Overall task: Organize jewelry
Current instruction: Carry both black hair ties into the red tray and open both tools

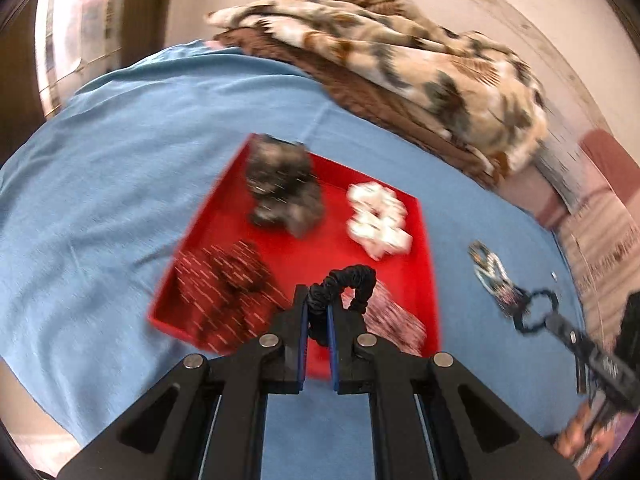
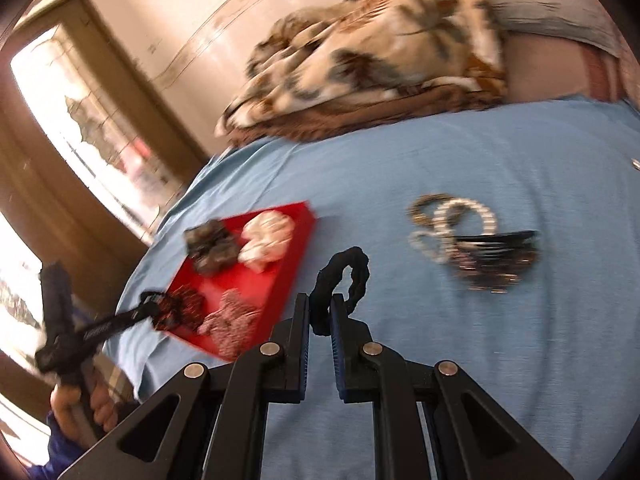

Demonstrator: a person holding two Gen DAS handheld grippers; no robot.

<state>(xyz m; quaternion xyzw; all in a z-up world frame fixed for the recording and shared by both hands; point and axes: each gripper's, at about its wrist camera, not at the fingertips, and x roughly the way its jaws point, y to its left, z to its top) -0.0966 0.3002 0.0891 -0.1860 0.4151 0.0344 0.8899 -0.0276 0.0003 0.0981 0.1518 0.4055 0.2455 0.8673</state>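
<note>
So I'm working over a bed with a light blue sheet (image 1: 132, 152) and everything is a bit motion-blurred. Going left to right from the left wrist cam: a bright window or glass door (image 1: 76, 28) far left, plain pale wall behind, then a patterned cream-and-brown blanket (image 1: 400, 56) bunched up at the back right of the bed.

On the sheet sits a red tray (image 1: 296, 248) with four scrunchies in it: a dark red speckled one (image 1: 228, 284) front left, a grey-black fuzzy one (image 1: 284, 188) at the back, a white one (image 1: 378, 220) back right, and a pinkish patterned one (image 1: 394, 316) front right.

My left gripper (image 1: 318, 312) has its jaws clamped on a black scrunchie (image 1: 352, 280), a thin ruffled loop sticking up past the fingertips, hanging over the tray's front edge.

Right of the tray, the right cam shows a small pile loose on the sheet: pearl bracelets (image 2: 468, 216) touching a black comb-like hair clip (image 2: 496, 252).

My right gripper (image 2: 320, 316) is pinched shut on a second black scrunchie (image 2: 348, 276), same thin ruffled kind, held above bare sheet between the tray and the pile
</note>
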